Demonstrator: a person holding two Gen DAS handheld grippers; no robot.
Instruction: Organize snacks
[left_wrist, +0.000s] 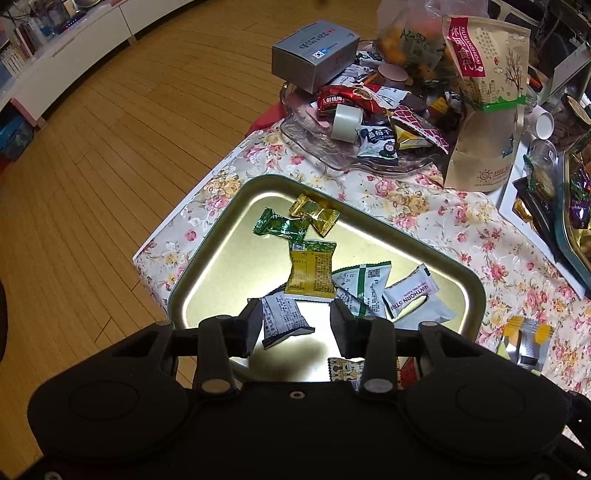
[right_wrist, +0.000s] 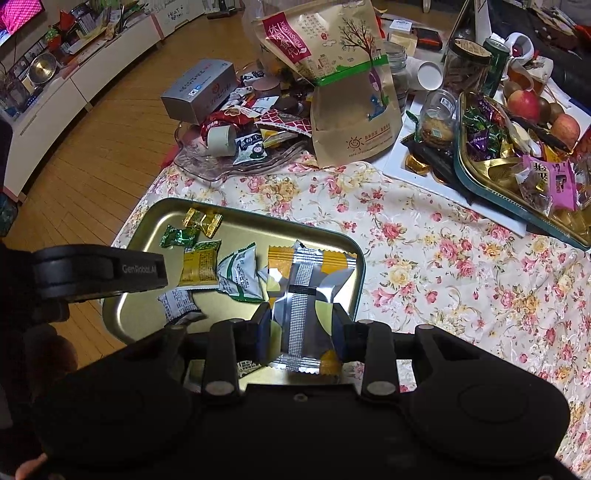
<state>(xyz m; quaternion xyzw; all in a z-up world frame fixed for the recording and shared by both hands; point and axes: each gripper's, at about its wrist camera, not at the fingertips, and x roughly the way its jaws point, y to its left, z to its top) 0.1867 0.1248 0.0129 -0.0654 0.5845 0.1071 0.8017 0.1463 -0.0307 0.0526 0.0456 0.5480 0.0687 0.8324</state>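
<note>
The right gripper (right_wrist: 301, 328) clamps a yellow-silver snack packet (right_wrist: 306, 291) over the gold tray (right_wrist: 354, 291) at lower centre, ready to drop it; the left gripper (left_wrist: 295, 321) hangs apart, empty.

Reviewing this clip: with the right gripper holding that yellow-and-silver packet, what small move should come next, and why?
Probably lower it a little and open the jaws. The right gripper clamps the yellow-and-silver packet over the gold tray, where other snacks already lie, and the left gripper is open and empty.
</note>
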